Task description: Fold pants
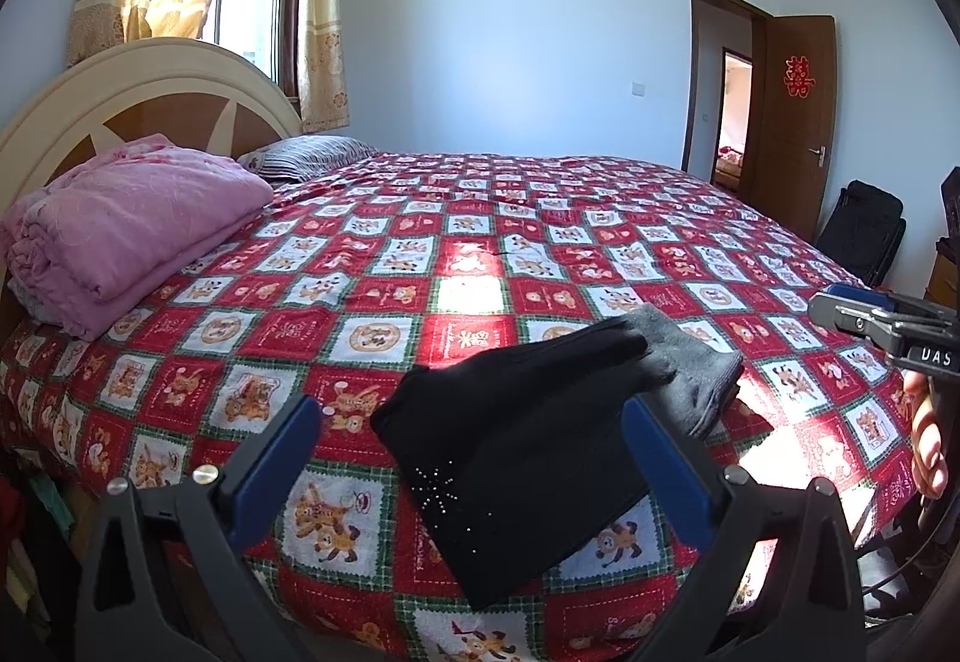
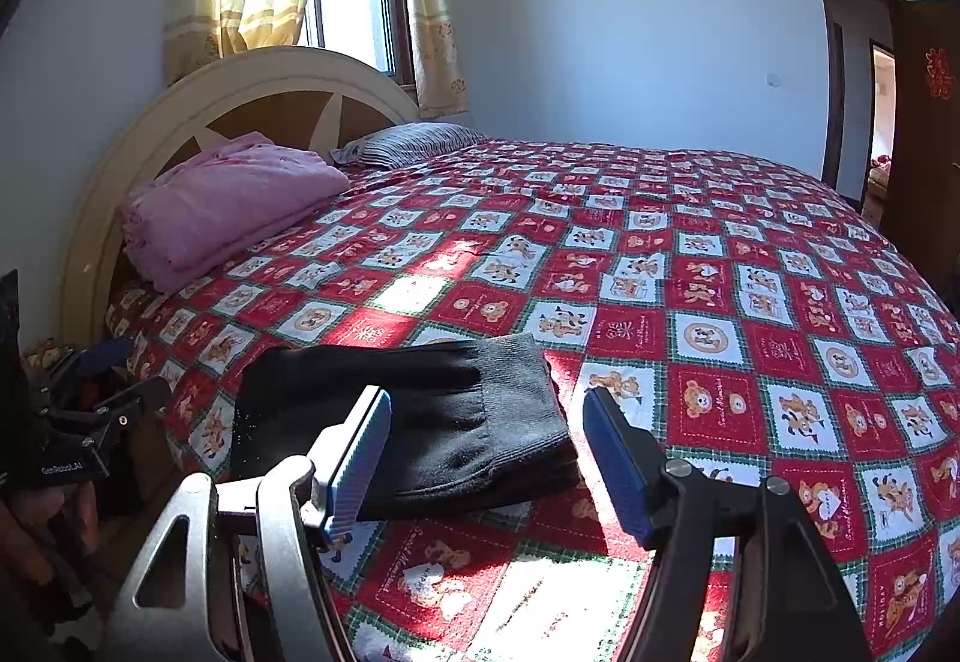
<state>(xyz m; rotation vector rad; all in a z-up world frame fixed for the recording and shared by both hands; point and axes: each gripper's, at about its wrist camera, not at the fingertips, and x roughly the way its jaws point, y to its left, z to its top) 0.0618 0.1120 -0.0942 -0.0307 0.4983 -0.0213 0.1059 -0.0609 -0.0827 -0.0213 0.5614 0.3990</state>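
Note:
The black pants lie folded in a compact bundle near the front edge of the bed, with a grey ribbed waistband on top at the far end. They also show in the right wrist view. My left gripper is open, above the bundle, holding nothing. My right gripper is open, its jaws standing around the bundle's near right corner, holding nothing. The right gripper also shows at the right edge of the left wrist view. The left gripper shows at the left edge of the right wrist view.
The bed is covered by a red and white checked bear-print sheet. A folded pink blanket and a striped pillow lie by the headboard. A curtained window is behind it. An open brown door and a black bag are at right.

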